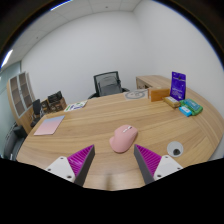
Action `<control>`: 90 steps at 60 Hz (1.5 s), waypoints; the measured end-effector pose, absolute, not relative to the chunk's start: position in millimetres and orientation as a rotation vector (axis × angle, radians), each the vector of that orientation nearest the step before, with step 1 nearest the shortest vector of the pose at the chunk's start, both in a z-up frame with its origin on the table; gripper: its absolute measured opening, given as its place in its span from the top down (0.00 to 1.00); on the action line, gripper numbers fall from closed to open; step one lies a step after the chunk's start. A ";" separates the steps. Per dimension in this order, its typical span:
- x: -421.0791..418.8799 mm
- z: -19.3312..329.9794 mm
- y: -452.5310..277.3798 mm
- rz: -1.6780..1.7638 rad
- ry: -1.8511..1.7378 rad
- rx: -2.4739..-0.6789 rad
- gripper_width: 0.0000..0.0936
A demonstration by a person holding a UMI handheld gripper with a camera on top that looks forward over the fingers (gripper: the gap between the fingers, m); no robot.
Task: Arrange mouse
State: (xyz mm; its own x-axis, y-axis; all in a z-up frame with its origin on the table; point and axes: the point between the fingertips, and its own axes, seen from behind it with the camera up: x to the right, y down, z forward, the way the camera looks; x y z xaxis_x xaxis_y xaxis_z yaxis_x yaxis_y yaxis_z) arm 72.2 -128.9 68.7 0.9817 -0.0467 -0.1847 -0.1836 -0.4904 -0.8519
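A pink computer mouse [123,138] lies on the light wooden table [100,120], just ahead of my fingers and roughly midway between their lines. My gripper [114,158] stands open above the near part of the table, with its two magenta pads [82,158] spread wide apart and only bare tabletop between them. The mouse's near end reaches about level with the fingertips but touches neither one.
A pink notebook [48,125] lies at the left of the table. At the far right stand a cardboard box [159,94], a purple box [179,84] and a teal packet [189,107]. A small white round object [176,149] sits right of the fingers. Office chairs [106,83] stand behind the table.
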 end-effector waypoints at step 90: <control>1.2 71.1 57.4 -0.076 0.083 -2.206 0.55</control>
